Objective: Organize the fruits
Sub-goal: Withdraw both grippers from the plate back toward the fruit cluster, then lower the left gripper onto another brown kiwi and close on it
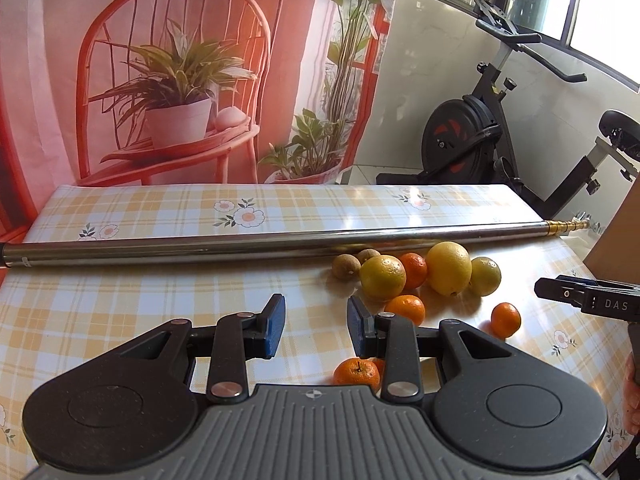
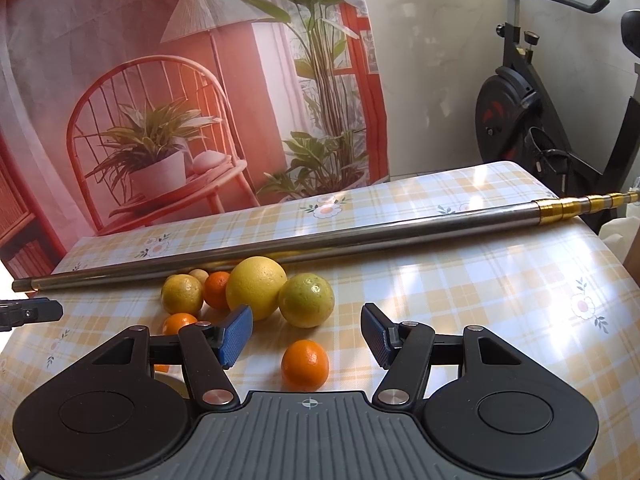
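Observation:
A cluster of fruit lies on the checked tablecloth (image 1: pixel 120 300): a big yellow citrus (image 1: pixel 448 268), two yellow-green ones (image 1: pixel 383 277) (image 1: pixel 485 277), two small brown fruits (image 1: pixel 346 266) and several mandarins. My left gripper (image 1: pixel 316 322) is open and empty, left of the cluster, with one mandarin (image 1: pixel 357 372) under its right finger. My right gripper (image 2: pixel 306 330) is open. A lone mandarin (image 2: pixel 305 365) lies in the gap between its blue pads (image 2: pixel 236 334), touching neither. The big yellow citrus (image 2: pixel 256 287) sits just beyond the left pad.
A long metal pole (image 1: pixel 280 240) with a brass end lies across the table behind the fruit. A cardboard box (image 1: pixel 616 240) stands at the table's right. An exercise bike (image 1: pixel 480 140) and a printed curtain (image 1: pixel 180 80) are beyond the far edge.

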Demonstrator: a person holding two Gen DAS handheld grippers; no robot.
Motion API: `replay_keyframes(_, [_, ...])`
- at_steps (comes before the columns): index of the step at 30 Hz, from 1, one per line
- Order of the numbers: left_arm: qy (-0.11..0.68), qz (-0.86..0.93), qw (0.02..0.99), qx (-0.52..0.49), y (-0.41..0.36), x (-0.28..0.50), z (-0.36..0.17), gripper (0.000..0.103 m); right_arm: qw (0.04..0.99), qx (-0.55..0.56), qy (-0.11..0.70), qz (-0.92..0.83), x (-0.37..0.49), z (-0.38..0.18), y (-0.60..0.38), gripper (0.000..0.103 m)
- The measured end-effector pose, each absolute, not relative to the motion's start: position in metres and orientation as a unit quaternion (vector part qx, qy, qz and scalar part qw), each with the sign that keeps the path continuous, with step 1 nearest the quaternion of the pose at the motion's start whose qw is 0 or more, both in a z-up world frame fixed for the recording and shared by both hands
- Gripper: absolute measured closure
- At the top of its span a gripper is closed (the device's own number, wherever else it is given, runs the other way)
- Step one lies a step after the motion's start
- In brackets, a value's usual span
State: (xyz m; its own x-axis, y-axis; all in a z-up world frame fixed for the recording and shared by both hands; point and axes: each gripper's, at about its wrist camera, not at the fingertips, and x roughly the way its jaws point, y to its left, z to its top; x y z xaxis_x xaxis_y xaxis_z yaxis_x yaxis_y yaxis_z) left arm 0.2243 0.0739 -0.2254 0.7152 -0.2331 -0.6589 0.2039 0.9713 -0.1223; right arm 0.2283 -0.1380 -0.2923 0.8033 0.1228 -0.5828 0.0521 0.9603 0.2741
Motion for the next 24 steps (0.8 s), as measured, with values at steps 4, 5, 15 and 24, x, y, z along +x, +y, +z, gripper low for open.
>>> replay_keyframes(4, [0.367, -0.116, 0.923, -0.024, 0.071, 0.238, -0.229, 0.067, 0.936, 0.143, 0.322, 0.013, 0.232, -0.295, -0.137, 0.046])
replay_keyframes(5, [0.377, -0.116, 0.919, -0.020, 0.068, 0.243, -0.230, 0.068, 0.935, 0.144, 0.323, 0.012, 0.232, -0.296, -0.137, 0.046])
replay_keyframes(15, [0.395, -0.129, 0.908, -0.048, 0.064, 0.264, -0.244, 0.068, 0.932, 0.136, 0.336, 0.006, 0.230, -0.296, -0.141, 0.046])
replay_keyframes(24, [0.409, -0.134, 0.901, -0.047, 0.073, 0.260, -0.259, 0.068, 0.922, 0.148, 0.357, 0.004, 0.231, -0.313, -0.146, 0.048])
